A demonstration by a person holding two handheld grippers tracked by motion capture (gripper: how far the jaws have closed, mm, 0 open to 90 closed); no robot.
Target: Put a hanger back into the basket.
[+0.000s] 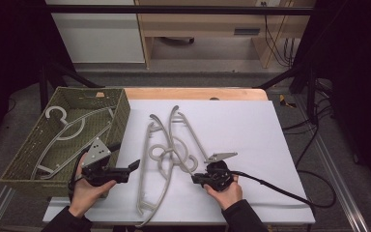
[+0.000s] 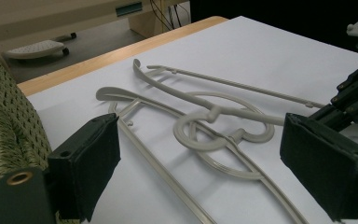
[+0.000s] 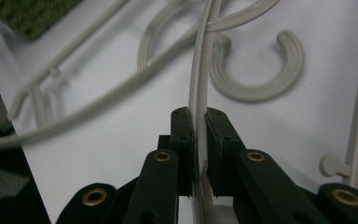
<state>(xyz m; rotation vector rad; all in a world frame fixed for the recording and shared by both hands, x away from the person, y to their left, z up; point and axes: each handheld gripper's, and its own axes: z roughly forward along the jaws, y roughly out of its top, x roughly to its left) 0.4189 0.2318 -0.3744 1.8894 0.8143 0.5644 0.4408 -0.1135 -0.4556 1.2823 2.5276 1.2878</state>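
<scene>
From the high view, the right gripper (image 1: 195,178) sits near the front edge of the white table (image 1: 251,125), its tips at the arm of a grey clothes hanger (image 1: 186,140) that runs back toward the far edge. A second hanger (image 1: 149,164) lies just left of it, their hooks tangled mid-table. The left gripper (image 1: 134,166) hovers by the front corner of the woven basket (image 1: 118,116), which holds a third hanger (image 1: 65,128).

In the left gripper view, its jaws stand wide apart with nothing between them; both table hangers lie beyond, well clear of the pads (image 2: 91,163).

In the right gripper view, the jaws are clamped tight on the hanger's thin arm (image 3: 199,93), which runs straight up between the pads (image 3: 182,135).
</scene>
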